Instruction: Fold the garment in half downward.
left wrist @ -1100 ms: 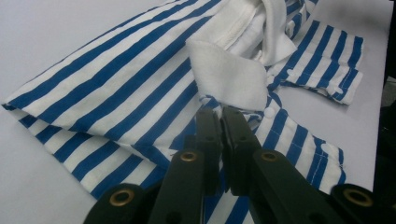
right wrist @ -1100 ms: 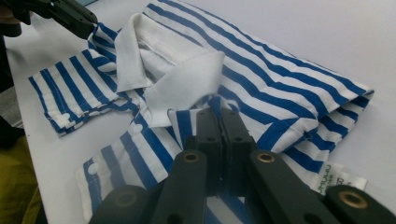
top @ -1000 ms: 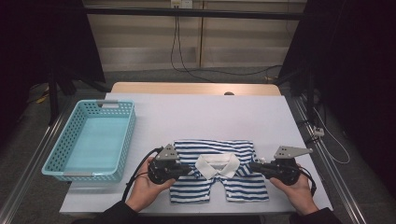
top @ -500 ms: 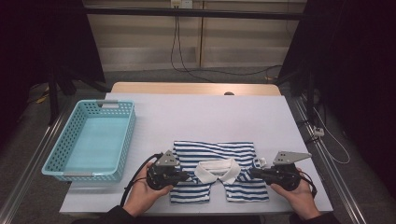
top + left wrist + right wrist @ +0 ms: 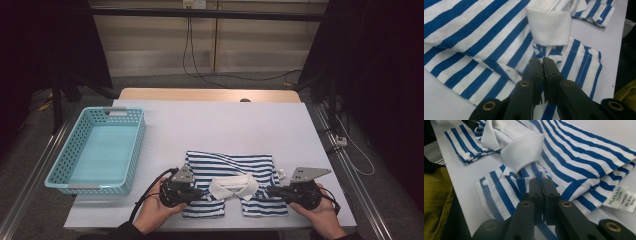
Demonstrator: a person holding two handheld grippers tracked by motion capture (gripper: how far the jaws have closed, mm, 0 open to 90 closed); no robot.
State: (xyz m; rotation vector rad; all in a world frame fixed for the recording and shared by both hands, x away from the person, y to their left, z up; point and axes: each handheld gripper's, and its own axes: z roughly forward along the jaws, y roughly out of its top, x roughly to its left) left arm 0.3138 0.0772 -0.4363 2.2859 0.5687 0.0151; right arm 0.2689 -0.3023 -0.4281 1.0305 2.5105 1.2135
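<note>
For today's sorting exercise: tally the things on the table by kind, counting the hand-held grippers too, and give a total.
Striped shirt: 1
Turquoise basket: 1
Grippers: 2, the left gripper and the right gripper, each shut on the shirt fabric
Total: 4

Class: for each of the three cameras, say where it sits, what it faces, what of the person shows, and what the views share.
High view: above the table, looking down at shirt, basket, both hands.
Left gripper view: on left gripper, facing the shirt; shut jaws pinch fabric.
Right gripper view: on right gripper, likewise.
Shared: white collar.
</note>
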